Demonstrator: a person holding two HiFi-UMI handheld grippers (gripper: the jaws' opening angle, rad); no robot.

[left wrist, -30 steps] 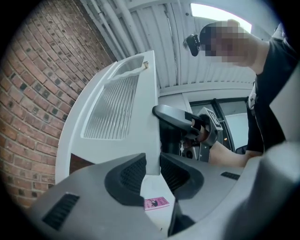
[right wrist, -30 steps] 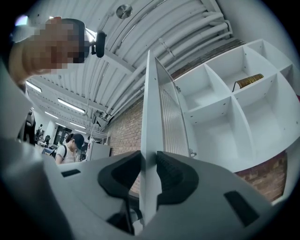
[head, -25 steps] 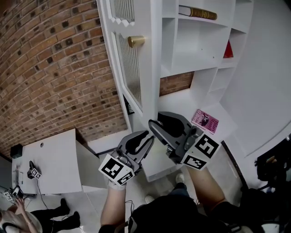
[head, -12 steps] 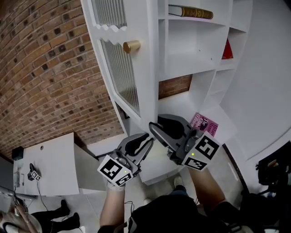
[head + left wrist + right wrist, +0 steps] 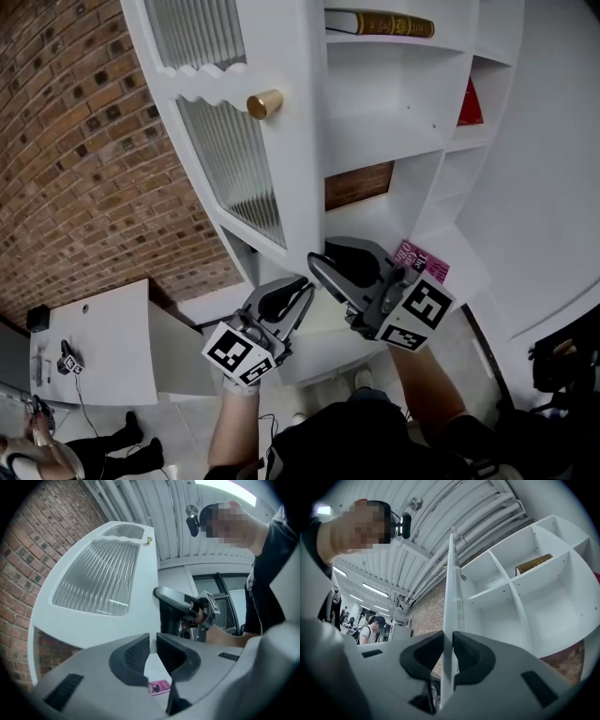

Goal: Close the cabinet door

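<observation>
The white cabinet door stands swung out, with ribbed glass panels and a brass knob. My left gripper is below the door's lower corner. Its jaws are closing to a narrow gap, and nothing lies between them. My right gripper sits just under the door's free edge, its jaws also closing. In the right gripper view that free edge runs straight through the slit between the jaws. Whether the pads touch it is not clear. The left gripper view shows the door's face from below.
The open shelves hold a lying book, a red item and a pink booklet. A brick wall is at the left and a low white table below it. People stand far off.
In the head view the knob and glass panels have slid left and down, and more of the door's face shows. Both grippers keep their spot, jaws narrower.
</observation>
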